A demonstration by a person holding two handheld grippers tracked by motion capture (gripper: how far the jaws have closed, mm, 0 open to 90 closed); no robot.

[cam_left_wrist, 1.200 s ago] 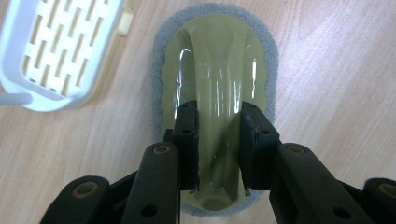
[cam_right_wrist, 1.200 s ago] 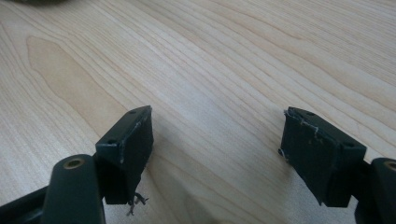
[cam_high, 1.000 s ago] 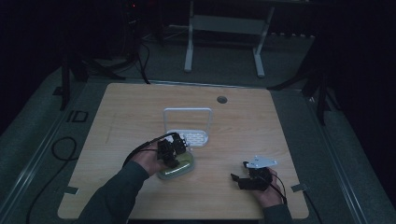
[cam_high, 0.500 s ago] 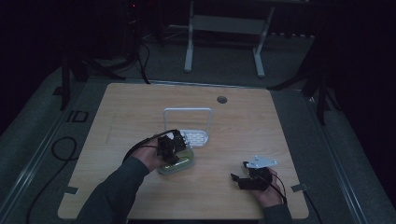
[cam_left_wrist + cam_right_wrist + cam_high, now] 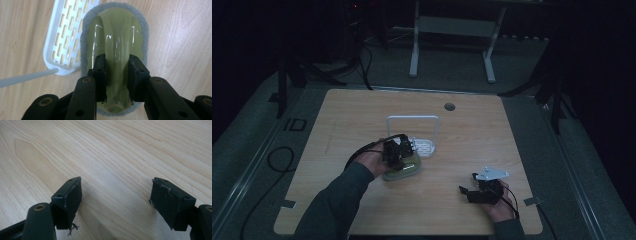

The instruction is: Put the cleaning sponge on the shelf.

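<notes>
The green scrubber (image 5: pixel 116 50) with a grey sponge pad under it lies flat on the bench (image 5: pixel 512 145), just beside the white soap tray (image 5: pixel 62 37) and touching its edge. The left gripper (image 5: pixel 117 75) squeezes the raised green handle in the middle, one jaw on each side. That hump is likely the best place to hold, so the pad can stay flat for wiping or lifting. The right gripper (image 5: pixel 116 202) rests well apart from the scrubber, jaws wide open with nothing in them, probably waiting.
</notes>
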